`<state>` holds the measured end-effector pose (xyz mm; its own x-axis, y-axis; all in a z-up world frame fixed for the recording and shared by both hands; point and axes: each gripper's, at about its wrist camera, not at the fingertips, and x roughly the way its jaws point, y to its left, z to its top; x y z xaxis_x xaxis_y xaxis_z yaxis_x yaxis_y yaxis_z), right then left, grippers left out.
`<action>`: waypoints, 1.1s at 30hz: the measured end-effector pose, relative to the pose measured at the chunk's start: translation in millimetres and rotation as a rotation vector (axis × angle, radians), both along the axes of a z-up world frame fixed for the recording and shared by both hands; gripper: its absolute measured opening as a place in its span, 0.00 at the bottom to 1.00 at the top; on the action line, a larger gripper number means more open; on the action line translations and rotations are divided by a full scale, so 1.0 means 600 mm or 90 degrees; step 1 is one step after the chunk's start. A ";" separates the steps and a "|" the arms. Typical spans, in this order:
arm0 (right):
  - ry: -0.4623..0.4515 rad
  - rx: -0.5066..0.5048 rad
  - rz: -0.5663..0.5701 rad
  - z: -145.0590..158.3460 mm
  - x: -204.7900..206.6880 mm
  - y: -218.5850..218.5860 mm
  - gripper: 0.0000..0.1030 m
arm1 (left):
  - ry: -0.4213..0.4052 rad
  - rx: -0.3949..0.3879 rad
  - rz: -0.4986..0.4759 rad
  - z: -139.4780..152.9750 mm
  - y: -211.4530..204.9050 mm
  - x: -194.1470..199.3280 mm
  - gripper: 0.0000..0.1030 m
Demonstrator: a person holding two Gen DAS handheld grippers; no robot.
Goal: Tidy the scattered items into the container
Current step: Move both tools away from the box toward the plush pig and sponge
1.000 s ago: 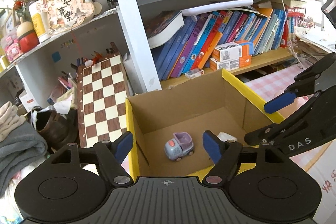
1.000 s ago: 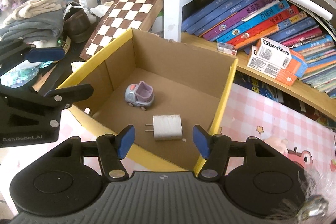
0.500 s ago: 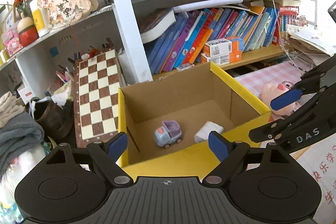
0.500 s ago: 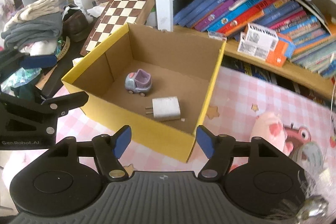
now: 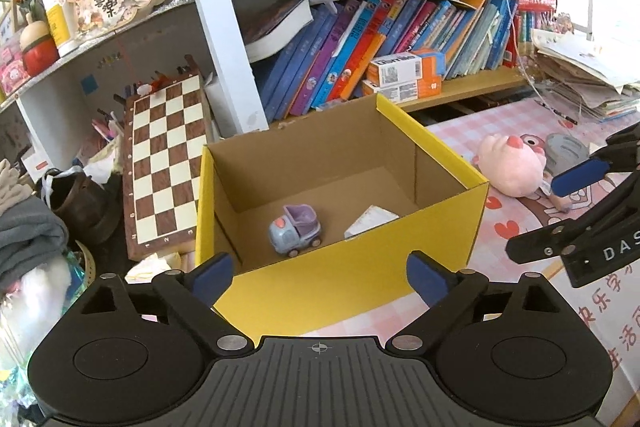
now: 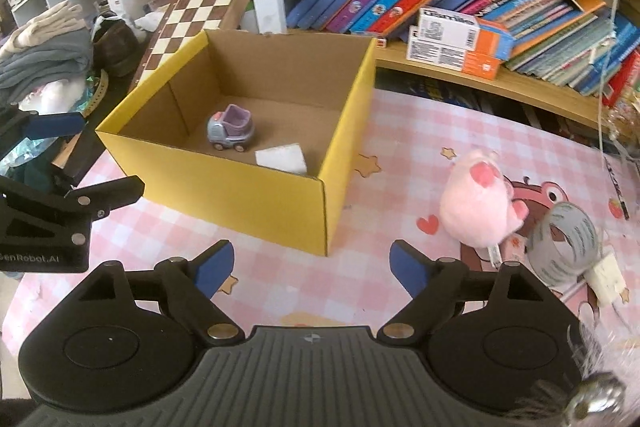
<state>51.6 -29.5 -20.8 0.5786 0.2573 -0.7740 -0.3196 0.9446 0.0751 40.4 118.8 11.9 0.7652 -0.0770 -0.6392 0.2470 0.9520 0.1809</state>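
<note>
A yellow cardboard box (image 5: 340, 283) (image 6: 248, 195) stands open on the pink checked mat. Inside it lie a small grey-purple toy car (image 5: 295, 231) (image 6: 231, 127) and a white charger plug (image 5: 370, 221) (image 6: 282, 158). To the box's right on the mat lie a pink plush pig (image 6: 478, 203) (image 5: 510, 165) and a grey tape roll (image 6: 566, 241) (image 5: 562, 153) with a small white plug (image 6: 608, 277) beside it. My left gripper (image 5: 320, 277) is open and empty, held back from the box's near wall. My right gripper (image 6: 308, 267) is open and empty over the mat, in front of the box.
A bookshelf with leaning books (image 5: 360, 43) and orange-white cartons (image 6: 456, 41) runs behind the box. A chessboard (image 5: 166, 163) leans at the left, next to a brown shoe (image 5: 78, 203) and folded clothes (image 6: 44, 55). Stacked papers (image 5: 580, 75) lie at the far right.
Both grippers have pulled back and away from the box, which now looks smaller. The plush pig and tape roll have come into view. Car and charger plug stay inside.
</note>
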 end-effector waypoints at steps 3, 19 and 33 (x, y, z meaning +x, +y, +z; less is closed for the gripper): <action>-0.005 0.002 -0.018 -0.003 -0.012 -0.012 0.82 | 0.006 -0.003 -0.004 -0.002 -0.005 -0.002 0.95; -0.029 -0.034 -0.090 -0.016 -0.055 -0.058 0.84 | 0.007 -0.002 -0.049 -0.003 -0.053 -0.008 0.96; -0.063 -0.050 -0.142 -0.006 -0.068 -0.086 0.90 | 0.009 -0.009 -0.115 -0.009 -0.116 -0.020 1.00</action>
